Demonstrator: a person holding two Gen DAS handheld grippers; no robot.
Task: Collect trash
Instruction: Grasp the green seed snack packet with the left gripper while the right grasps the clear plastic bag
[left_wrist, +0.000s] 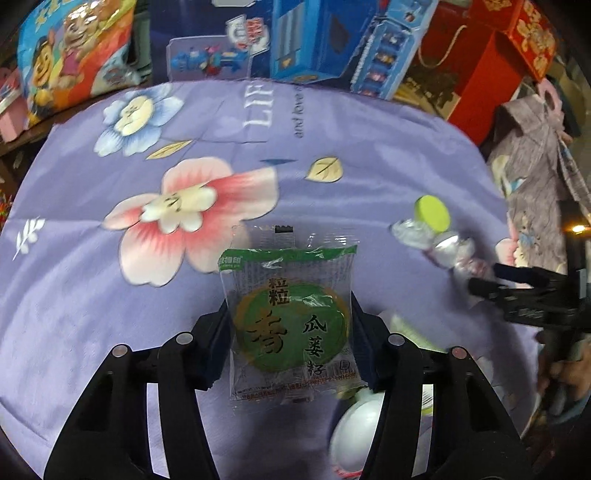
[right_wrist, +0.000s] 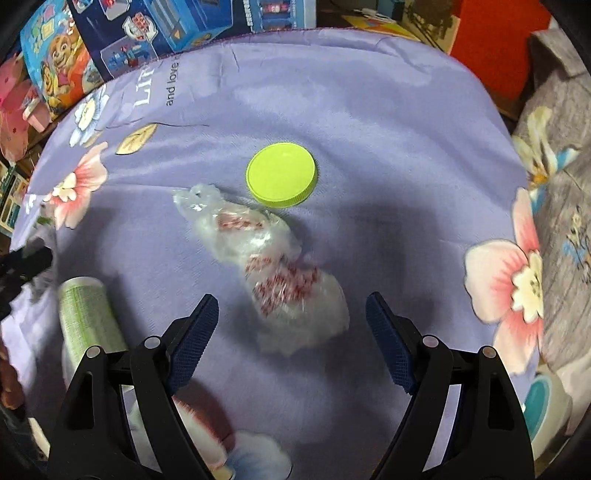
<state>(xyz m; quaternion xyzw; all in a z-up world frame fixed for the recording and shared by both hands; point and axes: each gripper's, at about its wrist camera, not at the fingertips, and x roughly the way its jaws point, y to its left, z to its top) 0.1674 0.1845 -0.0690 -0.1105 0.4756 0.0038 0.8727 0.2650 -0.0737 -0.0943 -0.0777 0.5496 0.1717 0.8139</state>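
Note:
A clear snack packet with a green printed label (left_wrist: 291, 325) sits between the jaws of my left gripper (left_wrist: 290, 306), whose pads press on its two side edges. In the right wrist view a crumpled clear plastic bag with red print (right_wrist: 266, 258) lies on the purple cloth, its near end between the fingers of my right gripper (right_wrist: 291, 299). That gripper stands wide open, its pads clear of the bag. A lime green lid (right_wrist: 282, 173) lies just beyond the bag. The left wrist view shows the same bag (left_wrist: 439, 245), the lid (left_wrist: 433, 212) and the right gripper (left_wrist: 484, 276) at the right.
A purple flowered tablecloth (right_wrist: 369, 110) covers the round table. A green and white tube (right_wrist: 85, 317) lies at the left, a white rounded object (left_wrist: 354, 432) below the packet. Blue toy boxes (left_wrist: 306, 40) and a red box (left_wrist: 487, 74) line the far edge. A hand (left_wrist: 569, 369) holds the right gripper.

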